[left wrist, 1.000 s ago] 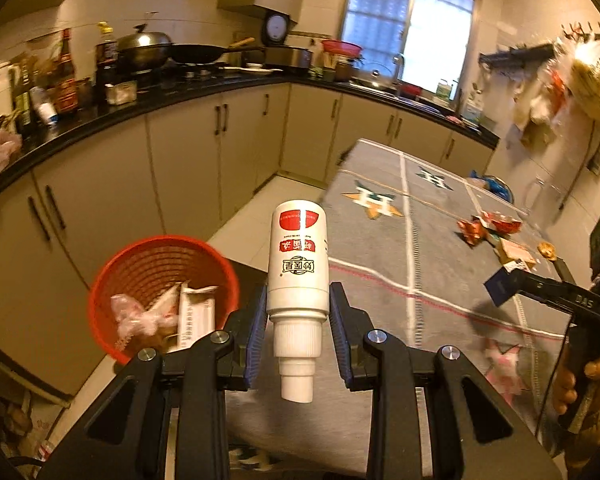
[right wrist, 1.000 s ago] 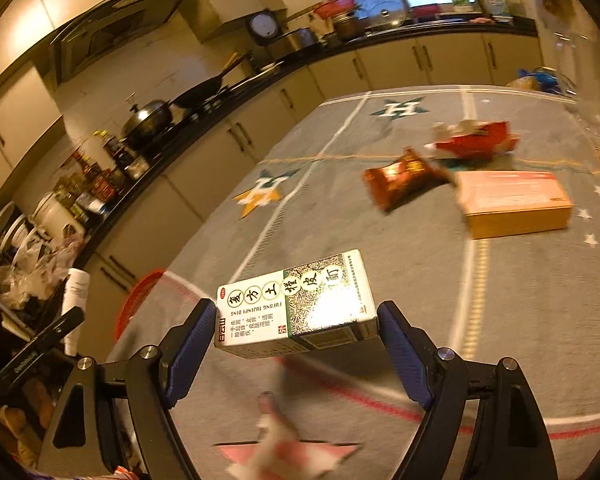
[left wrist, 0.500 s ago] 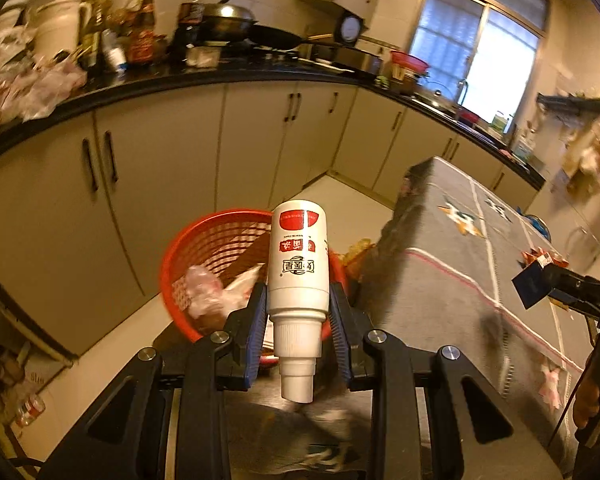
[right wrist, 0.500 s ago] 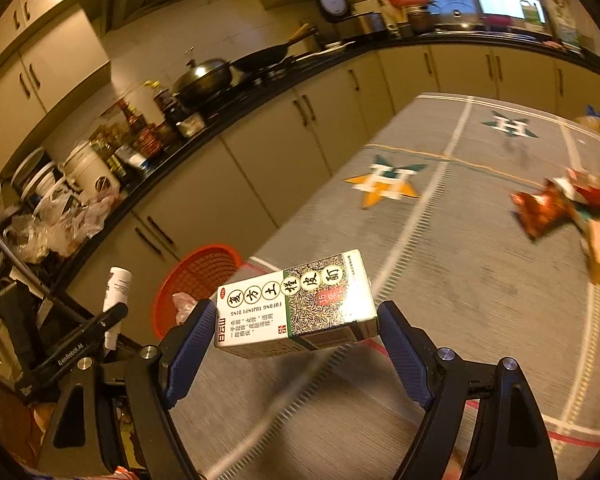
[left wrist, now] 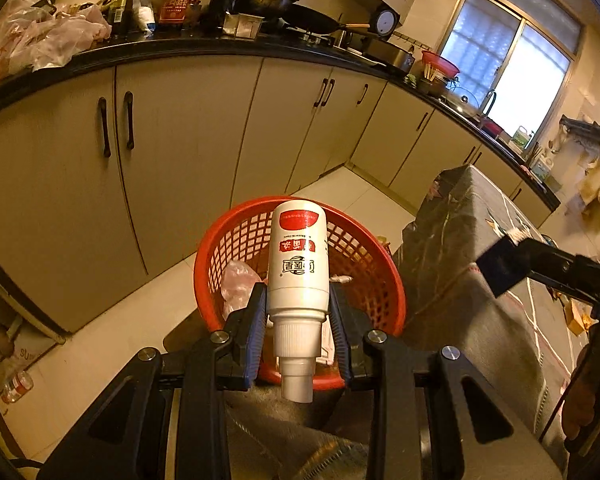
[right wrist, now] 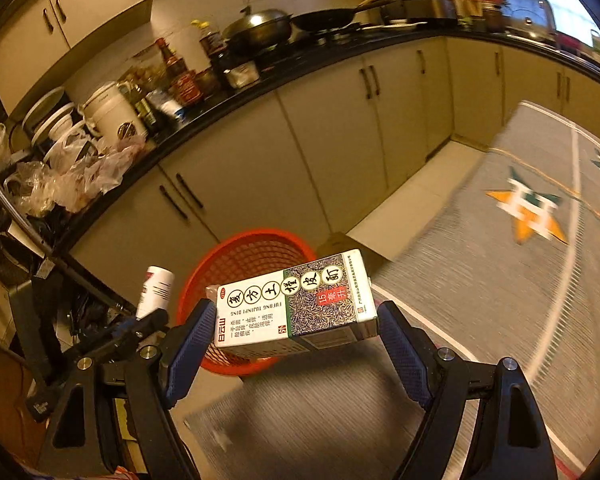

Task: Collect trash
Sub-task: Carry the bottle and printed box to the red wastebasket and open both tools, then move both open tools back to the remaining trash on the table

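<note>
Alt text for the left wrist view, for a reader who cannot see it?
The left gripper clamps a white bottle, cap toward the camera, in front of a red mesh basket holding some trash. Beige kitchen cabinets stand behind.

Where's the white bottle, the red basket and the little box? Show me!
white bottle (left wrist: 298, 276): left wrist view, on the middle of its label.
red basket (left wrist: 374, 276): left wrist view, on its inner mesh wall.
little box (right wrist: 296, 304): right wrist view, on its printed front face.
</note>
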